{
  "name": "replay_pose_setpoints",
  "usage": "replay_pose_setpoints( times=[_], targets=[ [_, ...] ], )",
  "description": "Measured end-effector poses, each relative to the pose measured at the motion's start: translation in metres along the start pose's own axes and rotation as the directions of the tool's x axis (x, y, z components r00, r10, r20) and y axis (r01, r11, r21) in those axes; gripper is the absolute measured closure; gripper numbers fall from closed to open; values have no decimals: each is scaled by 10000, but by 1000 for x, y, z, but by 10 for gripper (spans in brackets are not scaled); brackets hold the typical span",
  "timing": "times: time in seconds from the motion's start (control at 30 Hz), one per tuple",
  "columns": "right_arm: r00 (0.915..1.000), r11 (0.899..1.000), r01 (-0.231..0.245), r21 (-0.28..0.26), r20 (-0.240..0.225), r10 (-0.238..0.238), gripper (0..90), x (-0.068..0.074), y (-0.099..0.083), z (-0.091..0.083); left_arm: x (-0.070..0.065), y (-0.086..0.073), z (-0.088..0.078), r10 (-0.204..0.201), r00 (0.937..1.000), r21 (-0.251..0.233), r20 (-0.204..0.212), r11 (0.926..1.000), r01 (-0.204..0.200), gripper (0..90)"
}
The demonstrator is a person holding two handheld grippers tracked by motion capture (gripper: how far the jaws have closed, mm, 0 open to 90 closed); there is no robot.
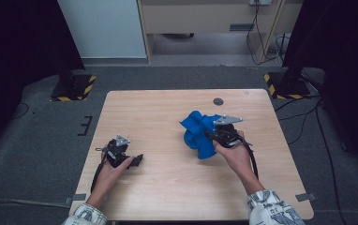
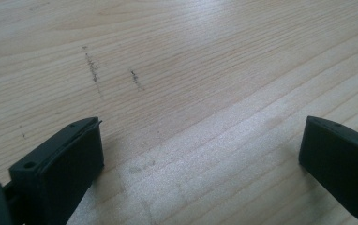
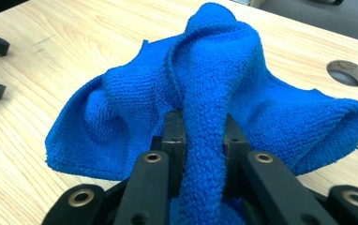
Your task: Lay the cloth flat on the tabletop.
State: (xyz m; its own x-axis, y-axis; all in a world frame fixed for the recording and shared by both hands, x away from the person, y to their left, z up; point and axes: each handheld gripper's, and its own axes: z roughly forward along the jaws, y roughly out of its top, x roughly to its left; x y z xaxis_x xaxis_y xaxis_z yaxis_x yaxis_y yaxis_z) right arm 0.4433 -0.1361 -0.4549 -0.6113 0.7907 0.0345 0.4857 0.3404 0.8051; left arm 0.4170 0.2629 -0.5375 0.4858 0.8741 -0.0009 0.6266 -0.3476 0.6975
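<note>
A crumpled blue cloth (image 1: 198,133) hangs bunched over the middle right of the wooden table (image 1: 163,187). My right gripper (image 1: 213,136) is shut on a fold of it; in the right gripper view the blue cloth (image 3: 205,84) runs up between the two black jaws and drapes away to both sides. Near the table's left front, my left gripper (image 1: 138,160) lies low, held by a hand. Its jaws stand wide apart over bare wood, with nothing between the black pads (image 2: 76,159).
A round cable hole (image 1: 218,101) is set into the table near its far edge, also seen as the hole (image 3: 348,72) beyond the cloth. Black stands with yellow-striped feet (image 1: 74,88) flank the table on the carpet.
</note>
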Motion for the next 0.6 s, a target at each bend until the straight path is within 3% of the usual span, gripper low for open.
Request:
replay_pose_setpoints(
  times=[0.4,0.6],
  targets=[
    [9993,9992,322,240,-202,-317,772,19,9,21,0,0,0,0,10000,4,1,10000,0,0],
    [9993,9988,254,408,-291,-242,771,24,6,31,0,0,0,2,10000,6,1,10000,-2,0]
  ],
)
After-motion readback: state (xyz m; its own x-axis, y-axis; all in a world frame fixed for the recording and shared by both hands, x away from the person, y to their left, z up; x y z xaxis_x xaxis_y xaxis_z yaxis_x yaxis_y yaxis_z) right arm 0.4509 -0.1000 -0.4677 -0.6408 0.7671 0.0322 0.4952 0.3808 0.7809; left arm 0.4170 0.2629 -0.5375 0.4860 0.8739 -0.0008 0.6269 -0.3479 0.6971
